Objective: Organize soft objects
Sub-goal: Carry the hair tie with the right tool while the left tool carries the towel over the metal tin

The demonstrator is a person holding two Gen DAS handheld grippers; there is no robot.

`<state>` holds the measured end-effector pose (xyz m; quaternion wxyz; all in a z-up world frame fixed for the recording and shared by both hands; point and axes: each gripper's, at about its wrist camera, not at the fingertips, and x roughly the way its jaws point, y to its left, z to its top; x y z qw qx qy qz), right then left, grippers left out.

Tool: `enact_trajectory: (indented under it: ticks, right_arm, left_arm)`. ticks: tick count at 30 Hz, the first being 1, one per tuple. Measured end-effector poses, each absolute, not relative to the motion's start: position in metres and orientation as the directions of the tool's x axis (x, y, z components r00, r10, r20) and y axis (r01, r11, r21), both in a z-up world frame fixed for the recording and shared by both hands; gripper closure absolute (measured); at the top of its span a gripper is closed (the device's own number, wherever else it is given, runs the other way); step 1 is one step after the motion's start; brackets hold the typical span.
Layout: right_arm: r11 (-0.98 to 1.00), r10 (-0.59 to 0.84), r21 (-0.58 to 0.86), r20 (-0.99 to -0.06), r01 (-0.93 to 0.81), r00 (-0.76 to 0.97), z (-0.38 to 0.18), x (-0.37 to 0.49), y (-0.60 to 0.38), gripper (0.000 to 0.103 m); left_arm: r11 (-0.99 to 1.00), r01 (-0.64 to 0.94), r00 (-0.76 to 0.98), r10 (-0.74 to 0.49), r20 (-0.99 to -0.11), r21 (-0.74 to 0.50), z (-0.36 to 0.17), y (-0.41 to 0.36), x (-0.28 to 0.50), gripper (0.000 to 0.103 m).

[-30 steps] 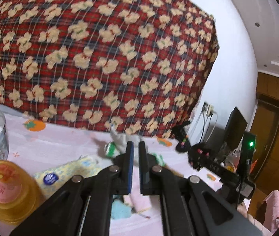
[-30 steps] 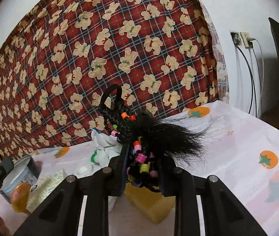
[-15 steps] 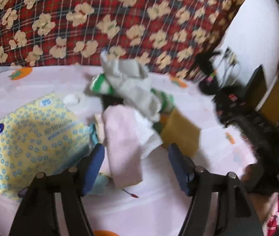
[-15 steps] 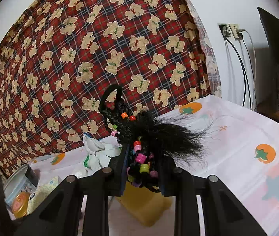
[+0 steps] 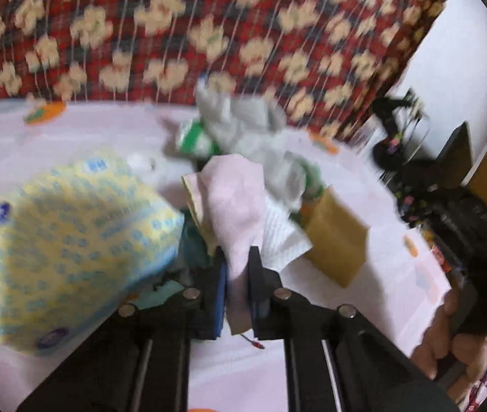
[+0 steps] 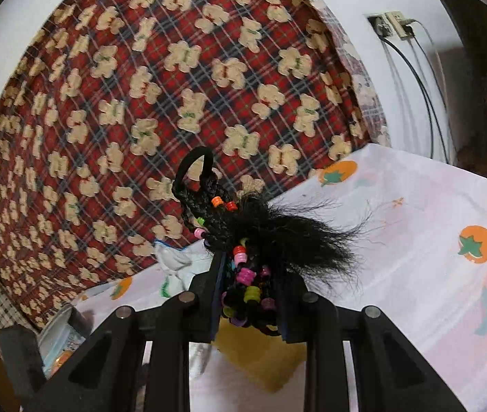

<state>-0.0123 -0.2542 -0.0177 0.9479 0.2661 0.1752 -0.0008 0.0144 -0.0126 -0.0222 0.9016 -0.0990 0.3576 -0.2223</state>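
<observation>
In the left wrist view, a pile of soft things lies on the pink sheet. A pink cloth (image 5: 236,202) rests on top of it, over a white tissue (image 5: 282,237). My left gripper (image 5: 238,257) is closing on the near end of the pink cloth, and its pads press the fabric. A grey and green sock (image 5: 243,127) lies behind the cloth. My right gripper (image 6: 250,267) is shut on a black braided hairpiece (image 6: 277,233) strung with coloured beads. It holds the hairpiece above a yellow sponge (image 6: 260,353).
A yellow dotted tissue pack (image 5: 71,240) lies left of the pile, with the yellow sponge (image 5: 336,240) to its right. A red plaid bear blanket (image 6: 174,86) rises behind. A tin (image 6: 61,336) stands at the far left. A hand (image 5: 449,343) shows at the lower right.
My left gripper tipped down toward the pile, opened wide around the pink cloth, then closed on it. The right gripper kept its hold on the hairpiece and rolled slightly.
</observation>
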Motion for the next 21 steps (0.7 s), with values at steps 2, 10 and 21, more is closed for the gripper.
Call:
enact_trajectory:
  ticks: [2, 10, 21]
  right_arm:
    - [0.865, 0.1, 0.498, -0.307, 0.07, 0.947, -0.014, -0.016, -0.251, 0.076]
    - [0.911, 0.08, 0.411, -0.219, 0.017, 0.972, -0.001, -0.033, -0.23, 0.076]
    - [0.911, 0.18, 0.402, -0.183, -0.094, 0.966, 0.008, -0.051, -0.157, 0.076]
  left_arm:
    - [0.858, 0.366, 0.683, -0.51, -0.522, -0.36, -0.009, -0.005, 0.004, 0.094]
    - [0.852, 0.413, 0.799, -0.508, -0.321, -0.322, 0.029, 0.029, -0.025, 0.094]
    - [0.907, 0.322, 0.886, -0.389, -0.252, -0.271, 0.047, 0.101, -0.037, 0.094]
